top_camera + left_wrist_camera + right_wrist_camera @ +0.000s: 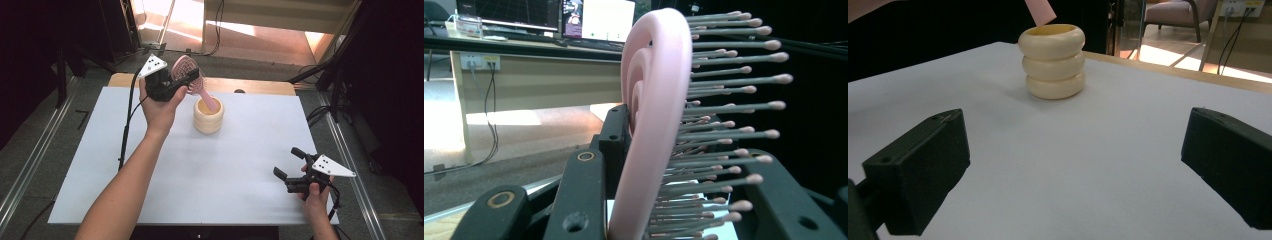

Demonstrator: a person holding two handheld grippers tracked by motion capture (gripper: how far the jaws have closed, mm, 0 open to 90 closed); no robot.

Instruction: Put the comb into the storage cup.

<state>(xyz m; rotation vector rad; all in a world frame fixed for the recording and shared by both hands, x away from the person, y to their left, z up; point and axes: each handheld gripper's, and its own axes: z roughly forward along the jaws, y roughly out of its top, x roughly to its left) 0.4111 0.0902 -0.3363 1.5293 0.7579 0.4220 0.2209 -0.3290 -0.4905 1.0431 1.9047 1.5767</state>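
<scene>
Left gripper (176, 80) clamps a light, stiff pink hairbrush (651, 120) by its head; bristles flex. Right gripper (290, 163) open.

Place: I read this as a lab or office workroom | evidence: monitors (544, 14) lit on a long desk (534, 75) with wall sockets (479, 61) and hanging cables (489, 100) | white table (150, 165) ringed by metal floor rails (30, 170) and dark stands (60, 65) | armchair (1175, 12) beyond.
</scene>
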